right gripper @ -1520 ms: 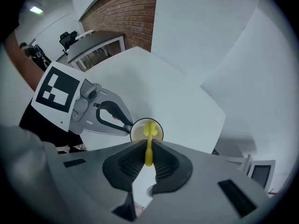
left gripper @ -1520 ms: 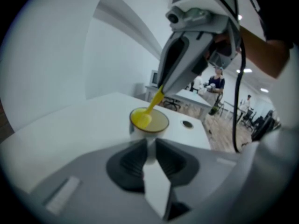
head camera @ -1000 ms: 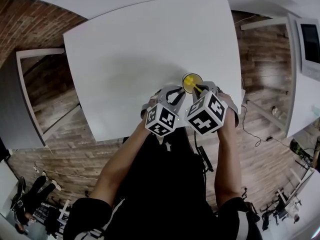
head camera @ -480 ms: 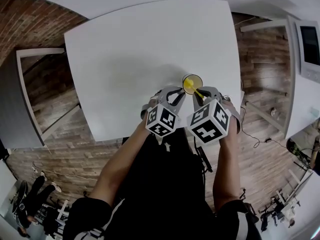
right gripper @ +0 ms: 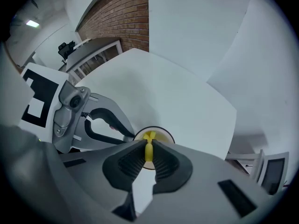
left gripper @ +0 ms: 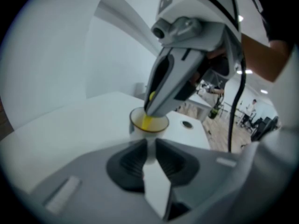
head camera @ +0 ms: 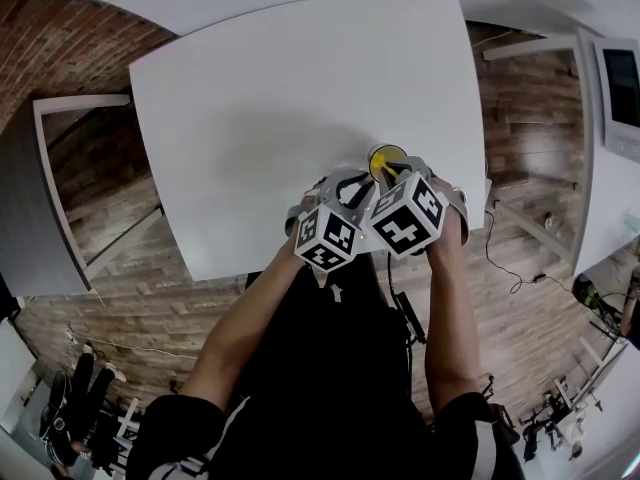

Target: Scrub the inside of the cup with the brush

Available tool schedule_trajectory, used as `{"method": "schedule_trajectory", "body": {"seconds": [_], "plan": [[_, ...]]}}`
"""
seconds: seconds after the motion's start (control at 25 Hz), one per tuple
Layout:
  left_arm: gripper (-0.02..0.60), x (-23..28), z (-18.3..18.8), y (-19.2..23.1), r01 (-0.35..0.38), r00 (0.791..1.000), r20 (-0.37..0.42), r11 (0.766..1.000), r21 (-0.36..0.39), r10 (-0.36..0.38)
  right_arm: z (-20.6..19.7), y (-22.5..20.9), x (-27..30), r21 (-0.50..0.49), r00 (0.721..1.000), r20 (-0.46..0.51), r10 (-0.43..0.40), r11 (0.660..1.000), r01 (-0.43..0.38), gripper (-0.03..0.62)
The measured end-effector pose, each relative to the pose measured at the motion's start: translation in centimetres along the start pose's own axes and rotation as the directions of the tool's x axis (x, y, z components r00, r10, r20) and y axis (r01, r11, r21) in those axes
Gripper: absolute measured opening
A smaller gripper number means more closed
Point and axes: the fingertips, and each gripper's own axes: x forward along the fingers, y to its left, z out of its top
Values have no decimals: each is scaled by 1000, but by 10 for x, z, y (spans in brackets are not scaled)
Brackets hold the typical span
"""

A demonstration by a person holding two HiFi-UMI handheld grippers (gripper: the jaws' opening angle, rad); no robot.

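A white cup (head camera: 385,158) with a yellow inside stands near the front right edge of the white table (head camera: 300,98). My left gripper (head camera: 357,184) is shut on the cup's white handle (left gripper: 150,150), just left of the cup (left gripper: 149,122). My right gripper (head camera: 398,174) is shut on the yellow brush (right gripper: 149,147), whose head reaches down into the cup (right gripper: 164,135). In the left gripper view the right gripper (left gripper: 156,107) points into the cup's mouth, with the brush (left gripper: 146,122) showing yellow below its tips. The brush head's bristles are hidden inside the cup.
The table's front edge runs just behind the cup, close to my hands. A monitor (head camera: 622,88) sits on a desk at the far right. A grey frame (head camera: 60,168) stands left of the table. Cables lie on the wooden floor (head camera: 520,268).
My right gripper has moved forward towards the cup, bringing the brush further over and into it. The left gripper and the cup have stayed put.
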Motion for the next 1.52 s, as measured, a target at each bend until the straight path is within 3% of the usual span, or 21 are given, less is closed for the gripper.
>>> {"method": "schedule_trajectory", "body": {"seconds": [0.36,0.6,1.04,1.52], "plan": [[61,-2,-4,0,-18,1000,-9,1000,5,19,-11,-13,-4,26,997,-6,-80,996,80,29],[60,-2,-6,-4,-19,1000,-15,1000,6,19,-23,-12,-10,-12,992,-56,-115,993,114,29],[61,-2,-3,-4,-24,1000,-6,1000,-13,24,-23,20,-7,-15,997,-52,58,998,-59,29],[61,-3,-7,-5,-41,999,-18,999,-3,41,-43,-1,-1,-51,987,-138,-82,996,76,29]]}}
